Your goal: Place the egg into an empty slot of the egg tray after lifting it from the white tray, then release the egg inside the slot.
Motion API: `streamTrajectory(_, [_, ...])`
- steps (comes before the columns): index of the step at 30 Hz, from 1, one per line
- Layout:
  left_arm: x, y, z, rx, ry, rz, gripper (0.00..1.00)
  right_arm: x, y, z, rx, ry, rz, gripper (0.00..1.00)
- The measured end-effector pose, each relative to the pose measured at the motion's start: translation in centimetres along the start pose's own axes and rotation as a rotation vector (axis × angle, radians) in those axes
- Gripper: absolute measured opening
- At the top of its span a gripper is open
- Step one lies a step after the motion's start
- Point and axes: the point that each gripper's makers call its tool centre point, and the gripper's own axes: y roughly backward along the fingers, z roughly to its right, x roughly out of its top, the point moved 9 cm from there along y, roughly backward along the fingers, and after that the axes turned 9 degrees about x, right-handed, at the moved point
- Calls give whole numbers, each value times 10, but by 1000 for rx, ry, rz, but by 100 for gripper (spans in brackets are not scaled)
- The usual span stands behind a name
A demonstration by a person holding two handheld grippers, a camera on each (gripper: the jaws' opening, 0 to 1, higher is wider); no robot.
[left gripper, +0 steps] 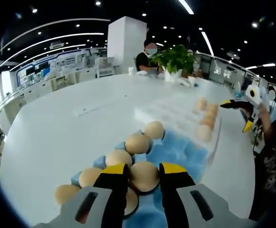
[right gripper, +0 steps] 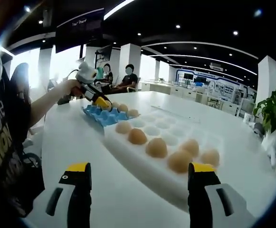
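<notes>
Left gripper (left gripper: 144, 176) has its yellow-tipped fingers pinching an egg (left gripper: 144, 175) over the blue egg tray (left gripper: 176, 152), which lies just near of the white tray (left gripper: 171, 114) on the white table (left gripper: 57, 137); more eggs sit along the blue tray's left side. Right gripper (right gripper: 138, 176) hangs with fingers spread wide, holding nothing, near the white tray (right gripper: 147, 166), which carries several eggs. Potted plant (left gripper: 176, 59) stands far.
</notes>
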Motion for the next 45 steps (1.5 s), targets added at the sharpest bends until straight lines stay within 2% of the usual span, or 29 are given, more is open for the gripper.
streamTrajectory(9, [0,2,-5,0,17,5,24,-2,2,1,-3,-6,7,87])
streamTrajectory(14, [5,10,-2,5,27,34,29,-3,3,2,-6,-13,10,87])
streamTrajectory(18, [-1,8,0,2,33,35,33,-3,4,2,-5,-15,15,86])
streamTrajectory(20, [-5,8,10,1,35,39,34,-3,5,3,-5,-18,22,85])
streamTrajectory(22, [-5,11,6,3,51,64,36,-3,7,4,-6,-22,25,85])
streamTrajectory(29, [-7,24,15,12,57,105,38,-3,11,9,-20,-26,33,85])
streamTrajectory(34, [-10,30,32,1,36,133,39,2,12,15,-20,-15,48,83])
streamTrajectory(35, [-10,29,29,-3,36,135,40,4,12,17,-17,-11,52,82])
streamTrajectory(45, [-19,36,49,-41,16,153,42,20,11,38,9,29,76,80])
